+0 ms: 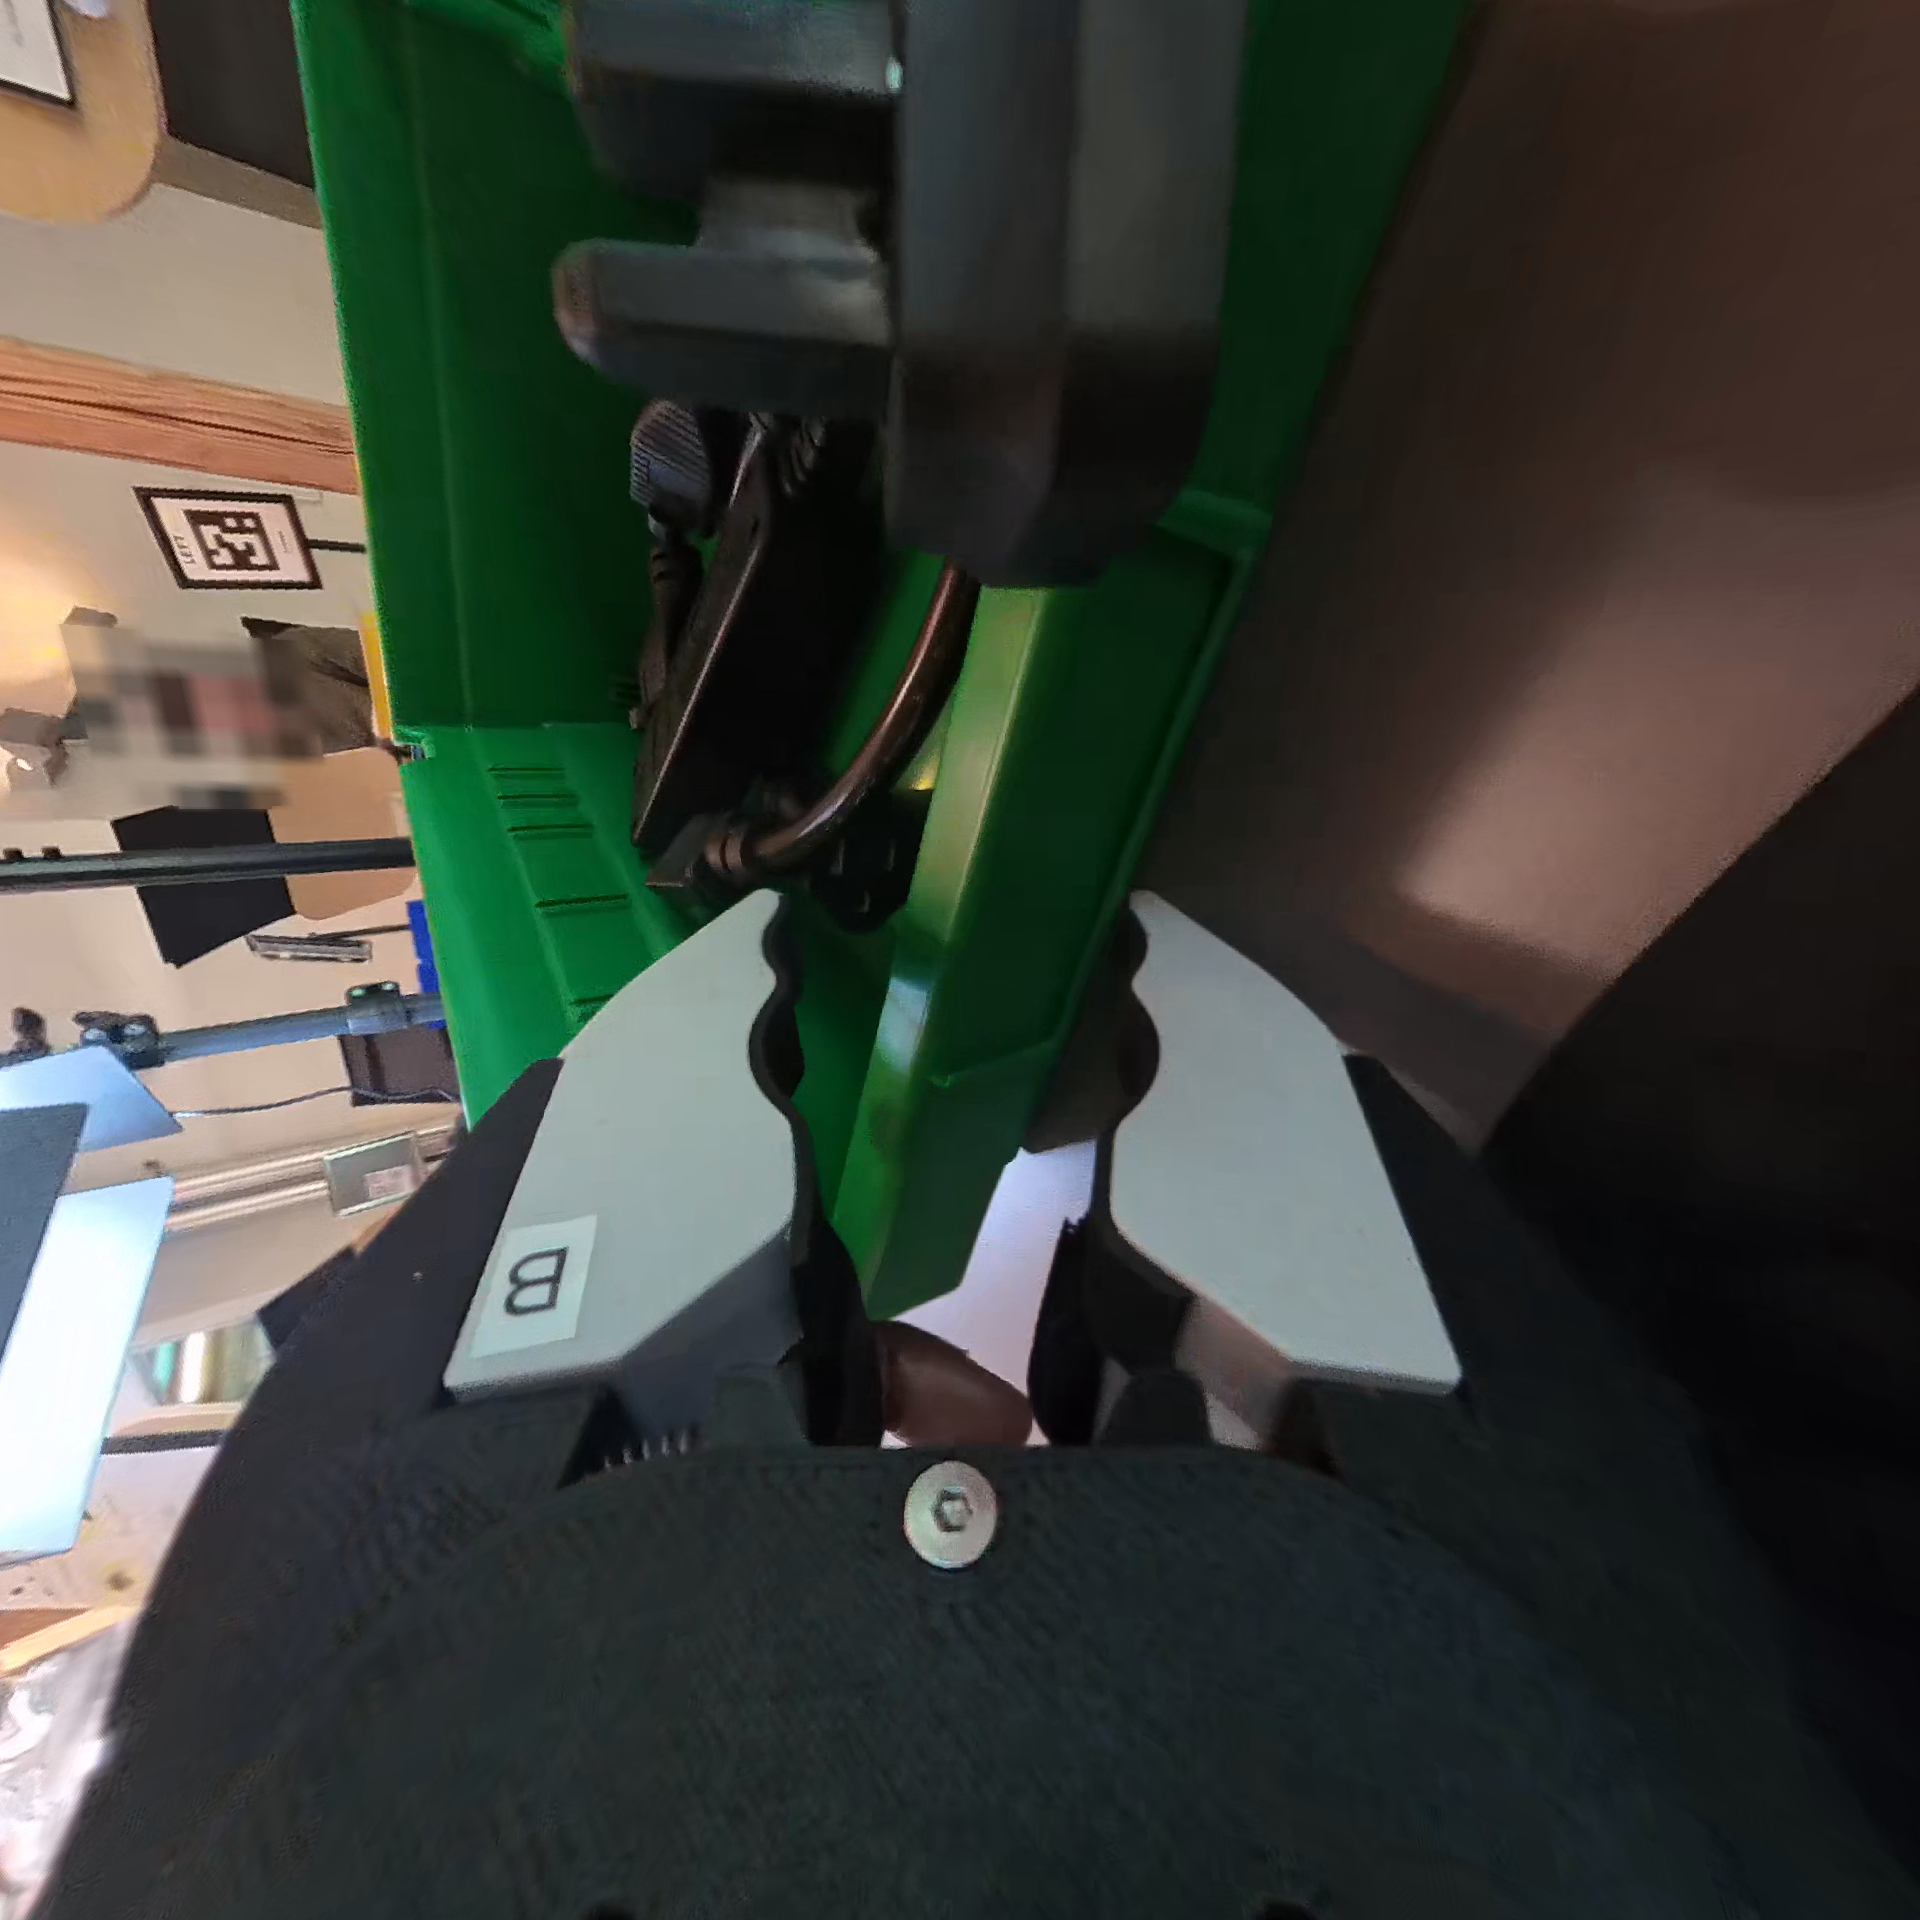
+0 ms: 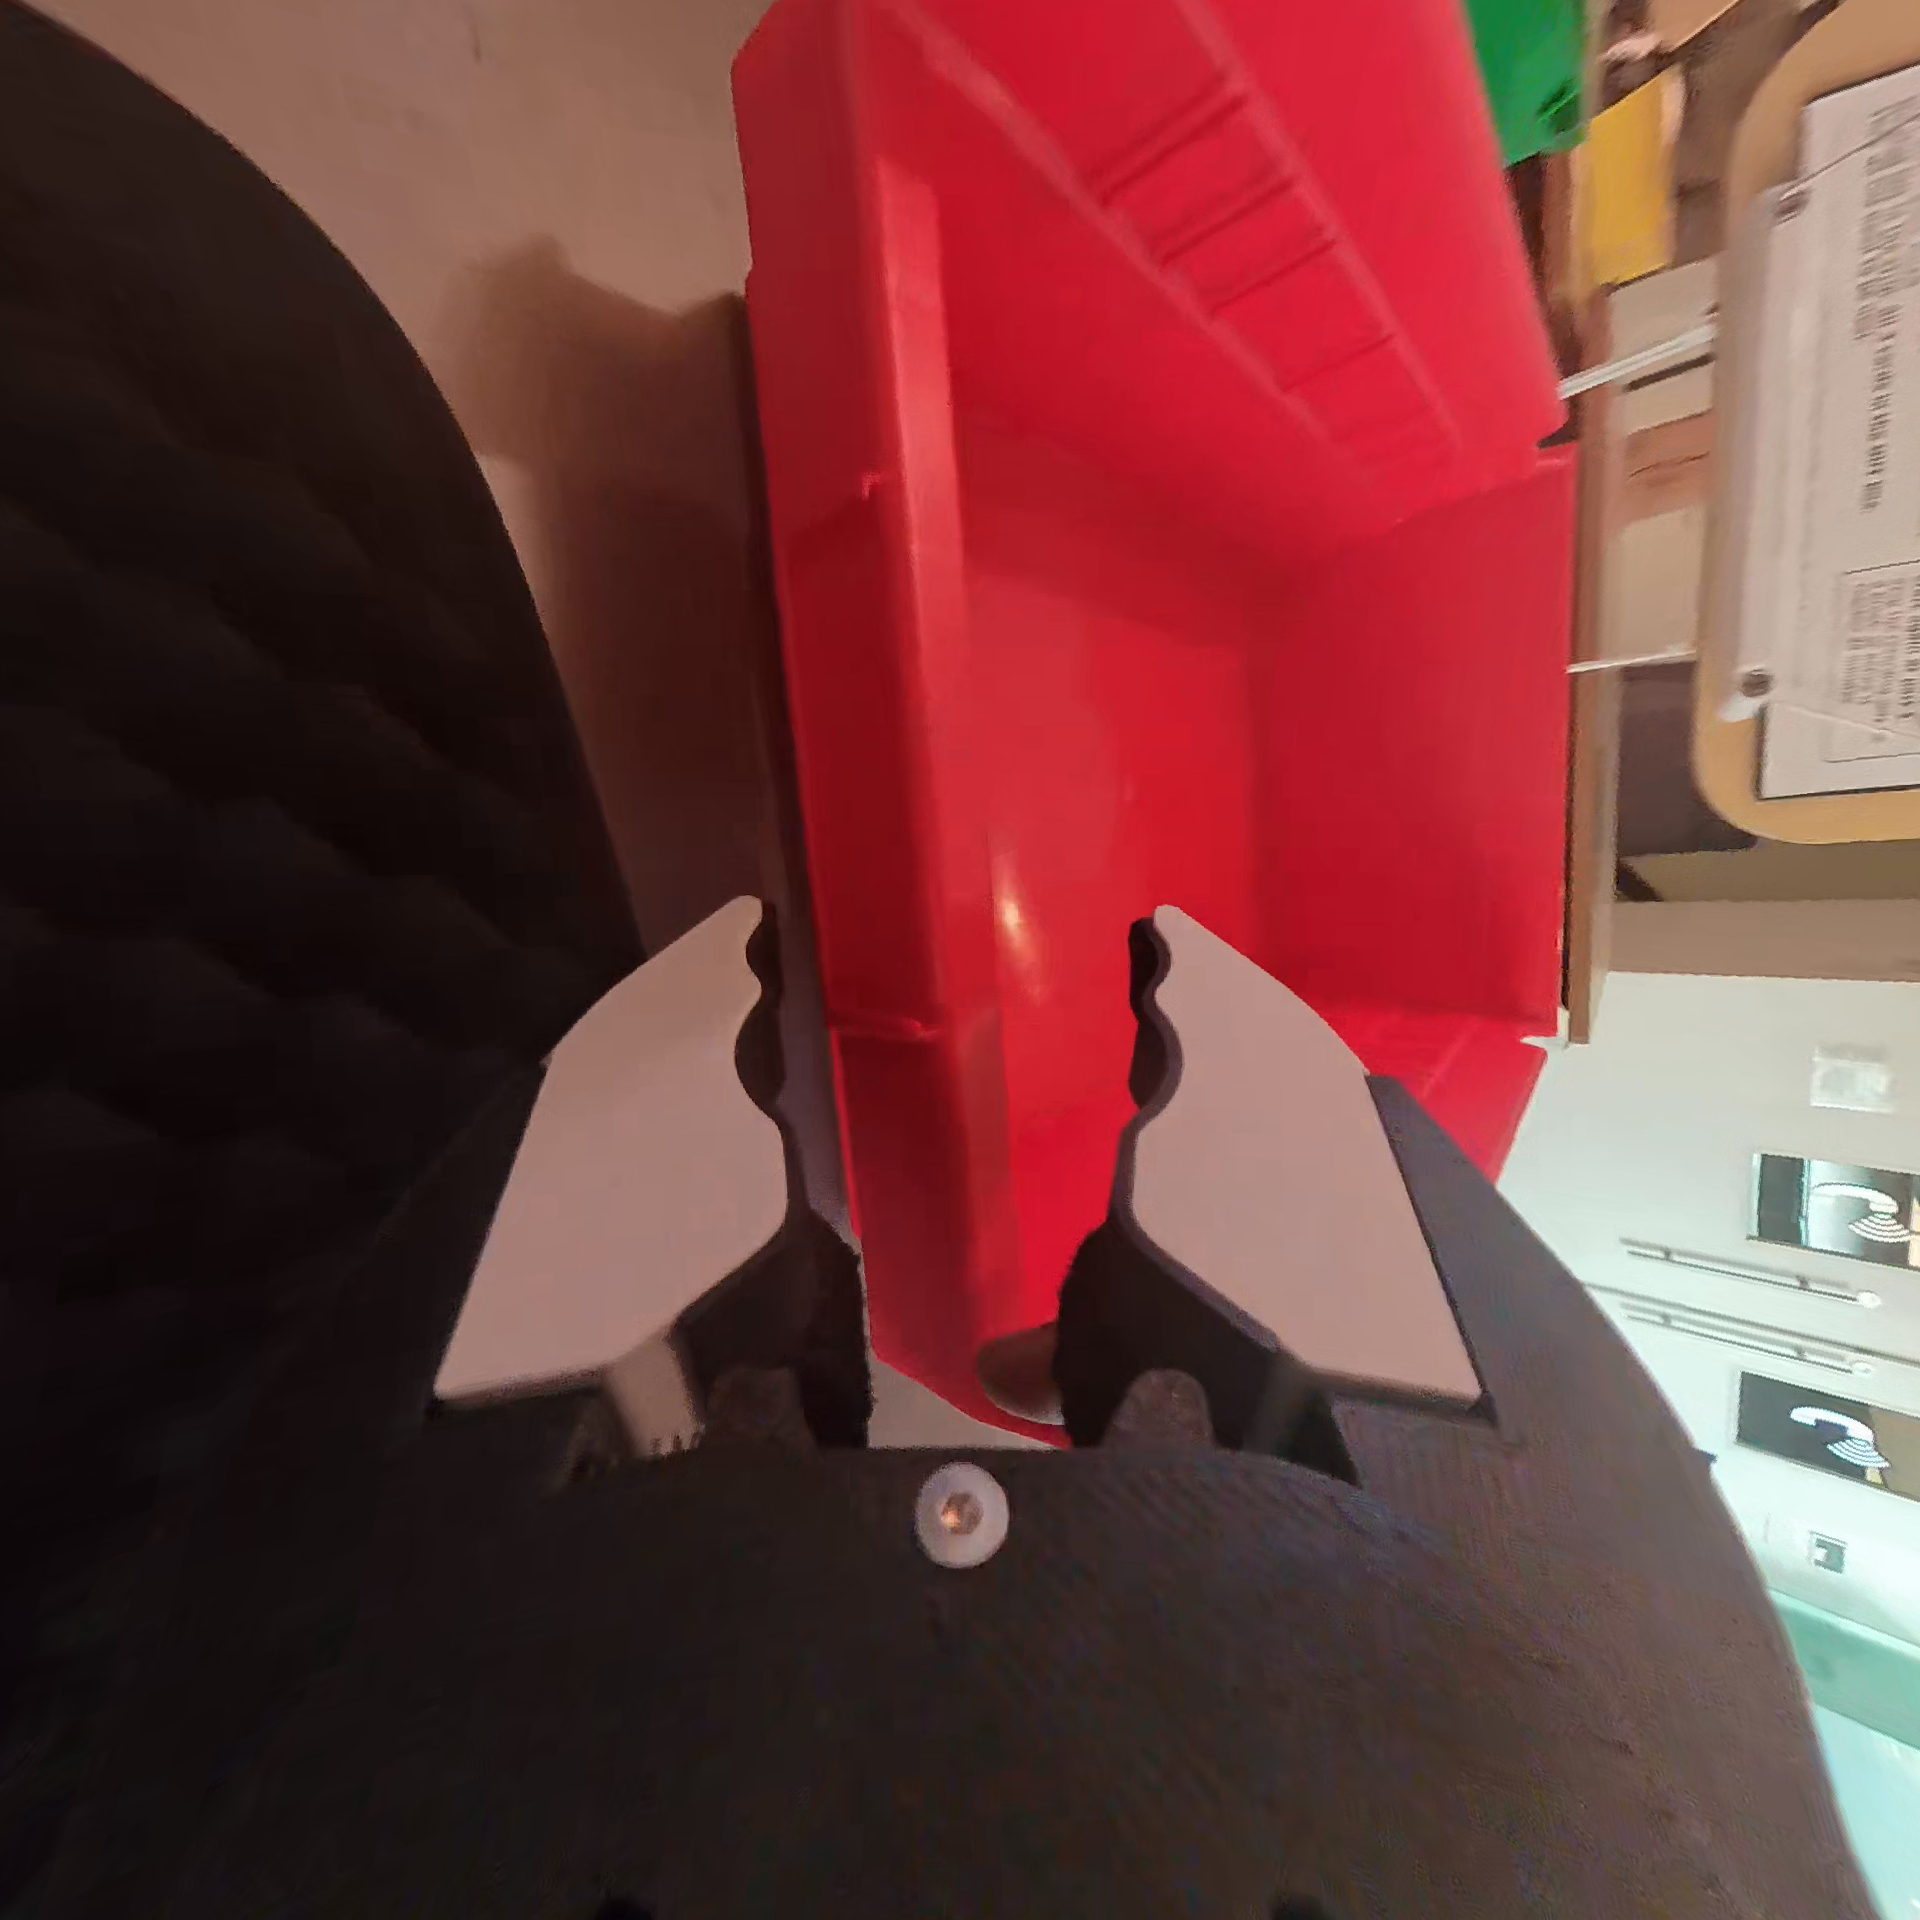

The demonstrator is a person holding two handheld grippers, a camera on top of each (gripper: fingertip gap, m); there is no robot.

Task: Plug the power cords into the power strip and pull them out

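Over the near side wall of the green bin [image 1: 499,520], your left gripper [image 1: 954,914] straddles the rim, one finger inside and one outside, jaws apart and not clamped on the plastic. Inside that bin, against the far wall, lie a grey power strip [image 1: 1049,312] with a grey plug [image 1: 727,301] beside it, a black adapter [image 1: 748,665] and a dark power cord [image 1: 883,758] curling toward your fingertips. Your right gripper [image 2: 948,920] straddles the side wall of the red bin [image 2: 1195,623] the same way, jaws spread, gripping nothing; what shows of that bin's inside is bare.
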